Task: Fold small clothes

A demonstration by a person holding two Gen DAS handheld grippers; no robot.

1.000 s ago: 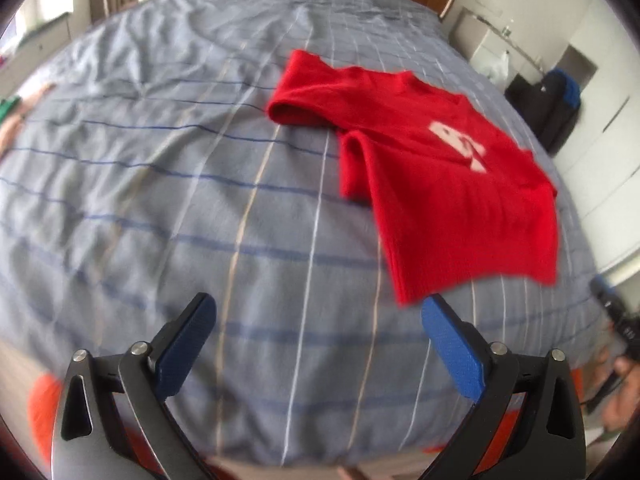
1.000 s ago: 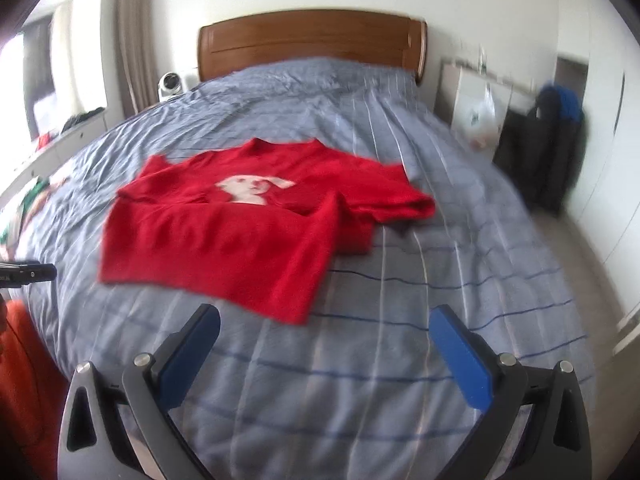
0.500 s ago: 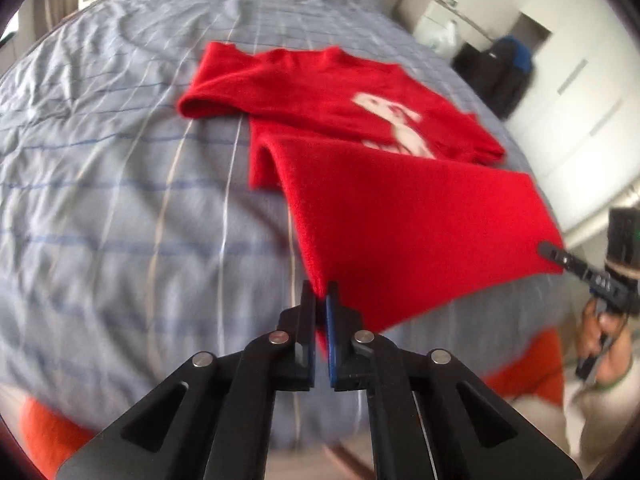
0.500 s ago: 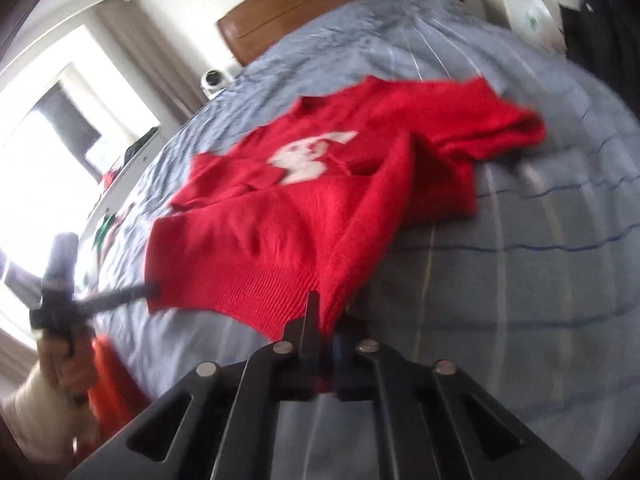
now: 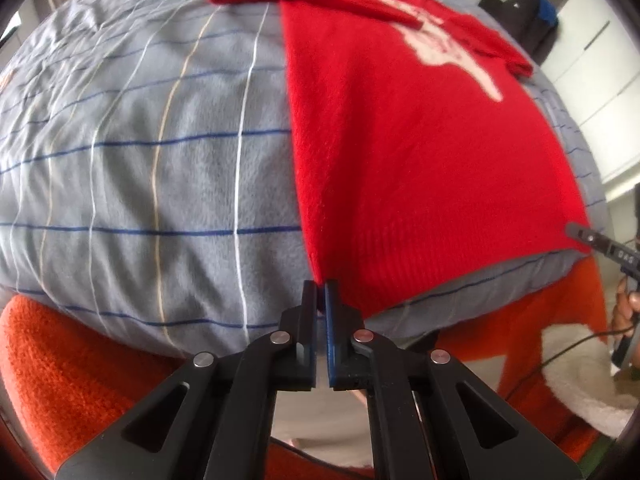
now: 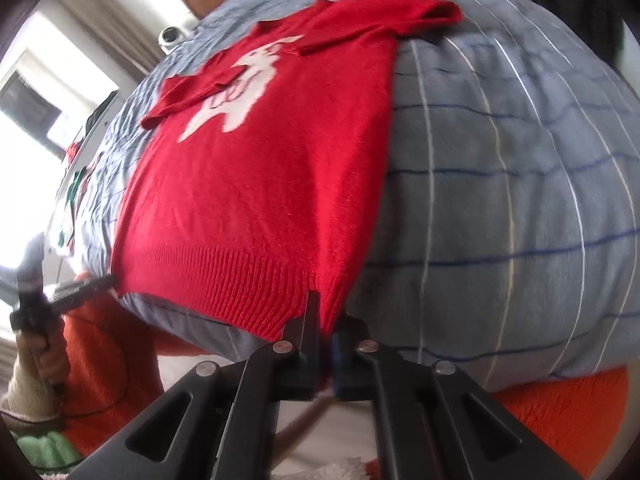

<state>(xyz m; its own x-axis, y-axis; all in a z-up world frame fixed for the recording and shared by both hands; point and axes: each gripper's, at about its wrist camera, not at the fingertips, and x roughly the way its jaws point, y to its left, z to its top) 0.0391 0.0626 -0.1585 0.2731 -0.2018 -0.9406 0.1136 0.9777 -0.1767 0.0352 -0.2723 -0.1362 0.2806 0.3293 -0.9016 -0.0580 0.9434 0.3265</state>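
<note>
At the bed's near edge, we've now pinched both hem corners of the sweater with left gripper and right gripper, pulled flat, ready to fold.

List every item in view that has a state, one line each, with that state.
Red sweater: spread flat on the bed, front up, both sleeves folded in over the chest, hem at the bed's near edge.
Left hand-held gripper: shut on the sweater's left hem corner.
Right hand-held gripper: shut on the right hem corner.
Striped grey bedspread: laid over the bed, lightly wrinkled.
</note>
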